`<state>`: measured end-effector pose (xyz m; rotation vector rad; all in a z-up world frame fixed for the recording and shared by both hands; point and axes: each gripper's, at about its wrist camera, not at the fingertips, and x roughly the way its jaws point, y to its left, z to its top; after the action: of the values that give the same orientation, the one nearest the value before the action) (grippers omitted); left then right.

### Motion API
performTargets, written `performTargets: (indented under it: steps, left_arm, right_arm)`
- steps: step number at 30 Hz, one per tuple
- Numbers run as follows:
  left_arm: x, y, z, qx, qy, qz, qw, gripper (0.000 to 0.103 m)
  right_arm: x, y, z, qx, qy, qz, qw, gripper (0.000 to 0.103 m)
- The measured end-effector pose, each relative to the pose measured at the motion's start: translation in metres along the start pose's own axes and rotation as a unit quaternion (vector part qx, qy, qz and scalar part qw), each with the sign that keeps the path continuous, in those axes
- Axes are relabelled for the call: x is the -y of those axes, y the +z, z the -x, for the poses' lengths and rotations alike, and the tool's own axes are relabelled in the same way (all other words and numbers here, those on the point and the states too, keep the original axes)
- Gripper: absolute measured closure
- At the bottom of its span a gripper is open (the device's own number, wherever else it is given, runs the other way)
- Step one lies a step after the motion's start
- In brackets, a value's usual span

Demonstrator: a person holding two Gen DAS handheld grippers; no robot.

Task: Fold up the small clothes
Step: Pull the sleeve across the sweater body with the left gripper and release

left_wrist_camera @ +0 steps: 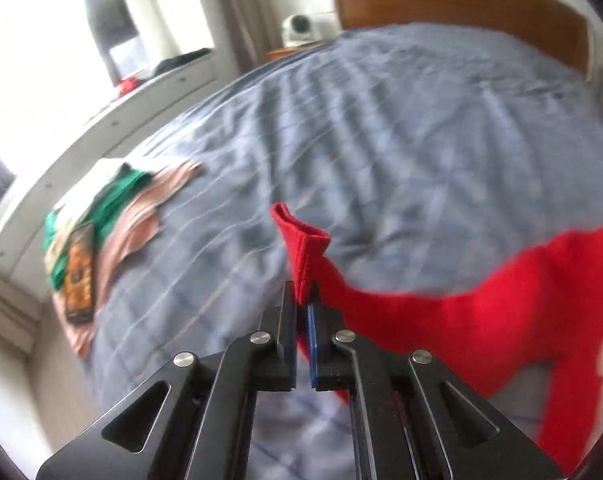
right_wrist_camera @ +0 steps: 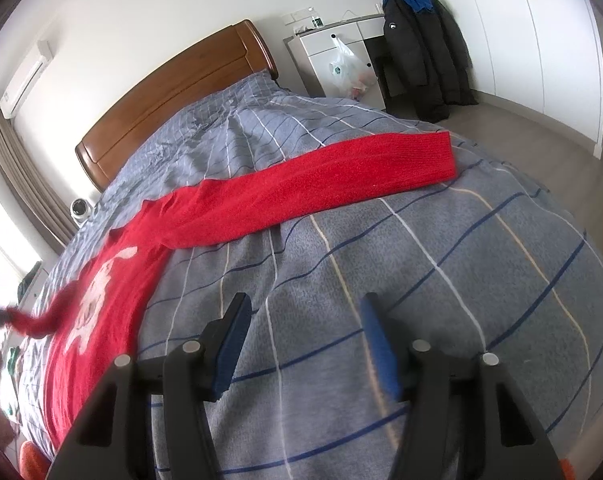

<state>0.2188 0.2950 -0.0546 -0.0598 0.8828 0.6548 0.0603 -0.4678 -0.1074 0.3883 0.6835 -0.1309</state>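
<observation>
Left wrist view: the left gripper [left_wrist_camera: 306, 300] is clenched on the red sweater's [right_wrist_camera: 101, 300] sleeve cuff [left_wrist_camera: 301, 240], lifted off the checked duvet [left_wrist_camera: 381, 140] for folding inward. The right gripper [right_wrist_camera: 301, 344] hangs released above the duvet, beside the sweater.

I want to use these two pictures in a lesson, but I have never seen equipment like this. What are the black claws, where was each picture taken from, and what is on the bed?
No robot here: a person holds a two-fingered gripper in each hand, each carrying a wide-angle camera looking along its fingers. One picture is from the left gripper, shut on the cuff of a red sweater, lifting that sleeve. The other is from the right gripper, open and holding nothing above the checked bedcover. There the sweater lies flat, its other sleeve stretched out. A pile of other clothes sits at the bed's edge.
</observation>
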Motion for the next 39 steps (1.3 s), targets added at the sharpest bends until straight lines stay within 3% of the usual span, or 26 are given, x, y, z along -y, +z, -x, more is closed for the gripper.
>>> performTargets:
  steps: [4,8,12,16,20,23,24,25,27,31,36,39]
  left_arm:
    - [-0.027,-0.020,-0.029,-0.015,0.035,0.051,0.9980,0.100]
    - [-0.055,-0.037,-0.052,-0.055,0.033,0.120,0.9906,0.101]
    - [-0.073,-0.047,-0.049,-0.046,0.045,0.156,0.9857,0.101]
    - [-0.079,-0.054,-0.046,-0.035,0.039,0.170,0.9841,0.101]
    - [-0.076,-0.064,-0.072,-0.072,0.014,0.134,0.9882,0.100]
    - [-0.084,-0.063,-0.061,-0.072,-0.027,0.104,0.9917,0.076]
    - [-0.091,-0.062,-0.057,-0.073,-0.048,0.108,0.9903,0.049]
    - [-0.100,-0.062,-0.052,-0.067,-0.070,0.118,0.9883,0.032]
    - [-0.124,-0.056,-0.043,-0.044,-0.106,0.146,0.9825,0.029]
    - [-0.136,-0.038,-0.065,-0.085,-0.165,0.144,0.9720,0.030]
    - [-0.108,-0.027,-0.100,-0.136,-0.155,0.072,0.9758,0.034]
    - [-0.094,-0.024,-0.100,-0.122,-0.120,0.052,0.9839,0.096]
  right_arm:
    - [-0.005,-0.002,-0.002,-0.003,-0.015,0.012,1.000,0.045]
    - [-0.009,-0.004,-0.004,-0.005,-0.027,0.019,0.999,0.045]
    - [-0.011,-0.006,-0.006,-0.007,-0.037,0.023,0.999,0.045]
    - [-0.013,-0.007,-0.009,-0.010,-0.047,0.034,0.998,0.044]
    - [-0.018,-0.008,-0.013,-0.014,-0.058,0.044,0.997,0.043]
    - [-0.019,-0.009,-0.013,-0.014,-0.061,0.046,0.997,0.042]
    - [-0.018,-0.009,-0.012,-0.014,-0.060,0.046,0.997,0.042]
    - [-0.019,-0.009,-0.013,-0.015,-0.060,0.047,0.997,0.042]
    - [-0.019,-0.010,-0.013,-0.016,-0.061,0.048,0.997,0.042]
    - [-0.024,-0.011,-0.018,-0.019,-0.069,0.060,0.996,0.038]
    - [-0.028,-0.013,-0.019,-0.020,-0.078,0.075,0.994,0.035]
    - [-0.028,-0.013,-0.019,-0.021,-0.080,0.076,0.994,0.035]
